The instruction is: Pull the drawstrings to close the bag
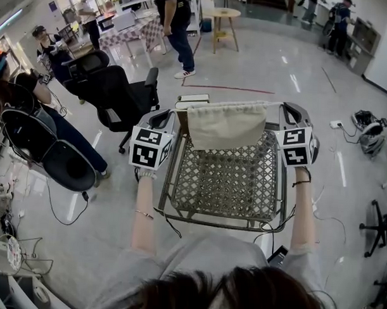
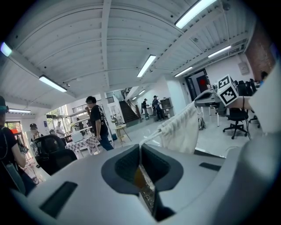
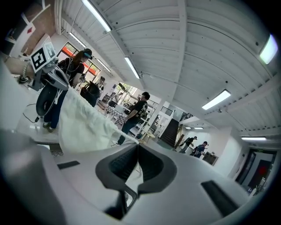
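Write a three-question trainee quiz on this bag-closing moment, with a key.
1. True or false: the cloth bag hangs between the left tongs and the right tongs.
2. What do the left tongs pinch? A) a drawstring B) the basket rim C) nothing
3. Fill in: the right tongs are ____ on the other drawstring.
Key: 1 true; 2 A; 3 shut.
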